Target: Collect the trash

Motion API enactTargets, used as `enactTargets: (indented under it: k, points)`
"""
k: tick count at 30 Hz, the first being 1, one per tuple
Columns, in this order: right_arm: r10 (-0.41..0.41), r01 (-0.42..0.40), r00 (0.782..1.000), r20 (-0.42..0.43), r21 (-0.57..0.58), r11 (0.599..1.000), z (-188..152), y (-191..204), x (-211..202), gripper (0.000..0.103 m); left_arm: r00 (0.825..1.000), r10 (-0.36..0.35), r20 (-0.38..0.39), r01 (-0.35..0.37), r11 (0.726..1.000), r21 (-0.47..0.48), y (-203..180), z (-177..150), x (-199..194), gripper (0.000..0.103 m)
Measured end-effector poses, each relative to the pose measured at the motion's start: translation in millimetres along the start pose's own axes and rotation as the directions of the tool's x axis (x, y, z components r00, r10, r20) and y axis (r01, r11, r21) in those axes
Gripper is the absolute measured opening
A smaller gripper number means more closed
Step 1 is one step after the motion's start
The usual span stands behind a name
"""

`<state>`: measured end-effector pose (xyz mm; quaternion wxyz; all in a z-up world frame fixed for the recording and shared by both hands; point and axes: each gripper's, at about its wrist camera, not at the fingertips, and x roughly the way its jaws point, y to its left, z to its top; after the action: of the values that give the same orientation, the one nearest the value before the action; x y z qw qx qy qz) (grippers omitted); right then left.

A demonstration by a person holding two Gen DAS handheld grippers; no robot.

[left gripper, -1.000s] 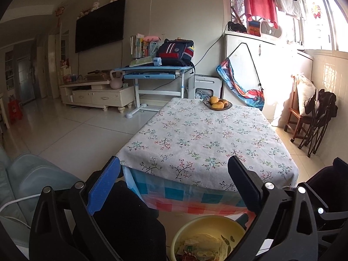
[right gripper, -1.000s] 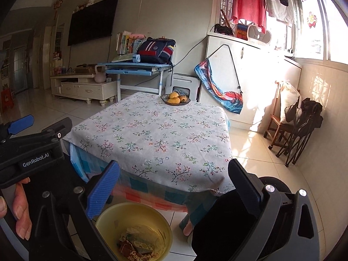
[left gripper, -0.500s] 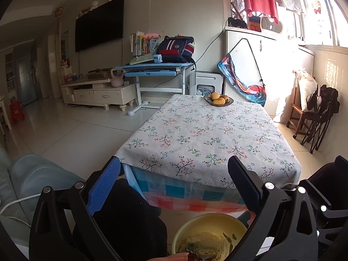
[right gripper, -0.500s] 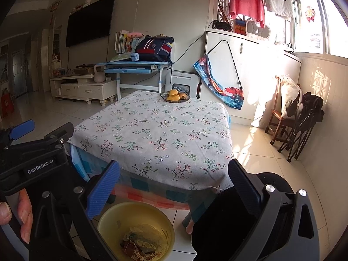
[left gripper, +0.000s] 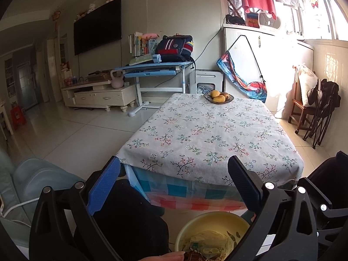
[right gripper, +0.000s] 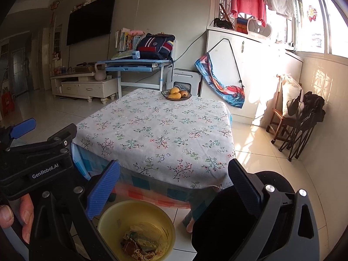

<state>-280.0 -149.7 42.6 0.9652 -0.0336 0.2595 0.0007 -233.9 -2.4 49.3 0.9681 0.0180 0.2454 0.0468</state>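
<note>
A yellow trash bin stands on the floor below the near edge of the table, with crumpled wrappers inside. My left gripper hangs open above the bin, nothing between its fingers. My right gripper is open too and empty, held above the bin and the table's near edge. The left gripper's black body shows at the left of the right wrist view, with a person's fingers under it. The flowered tablecloth carries only a fruit bowl.
A bowl of yellow fruit sits at the table's far end. Dark-clothed knees flank the bin. A blue desk with a backpack, a TV cabinet and a chair stand beyond.
Both grippers tilted slightly upward and stayed open. A person's fingertip has come into the bottom edge of the left wrist view at the bin.
</note>
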Motion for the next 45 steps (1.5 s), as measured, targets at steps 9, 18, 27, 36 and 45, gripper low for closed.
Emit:
enactTargets:
  k: [9, 18, 27, 36, 45]
  points:
    - [0.004, -0.004, 1.000, -0.003, -0.001, 1.000, -0.1, -2.0, 1.7, 0.095, 1.000, 0.010, 0.006, -0.010, 1.000, 0.010, -1.4, -0.2, -1.2, 0.096]
    - [0.006, -0.006, 1.000, -0.007, -0.004, 1.000, -0.7, -1.5, 2.9, 0.095, 1.000, 0.012, 0.012, -0.012, 1.000, 0.017, -0.8, -1.8, -2.0, 0.096]
    - [0.012, -0.012, 1.000, -0.013, -0.010, 1.000, -0.4, 0.0, 5.7, 0.095, 1.000, 0.011, 0.012, -0.011, 1.000, 0.015, -1.0, -1.6, -2.3, 0.096]
    - [0.013, -0.013, 1.000, -0.014, -0.010, 1.000, 0.1, 0.1, 6.0, 0.095, 1.000, 0.012, 0.013, -0.012, 1.000, 0.016, -1.5, -1.7, -2.7, 0.096]
    - [0.013, -0.013, 1.000, -0.015, -0.012, 1.000, 0.0, 0.6, 5.6, 0.095, 1.000, 0.012, 0.013, -0.012, 1.000, 0.017, -1.6, -1.6, -2.8, 0.096]
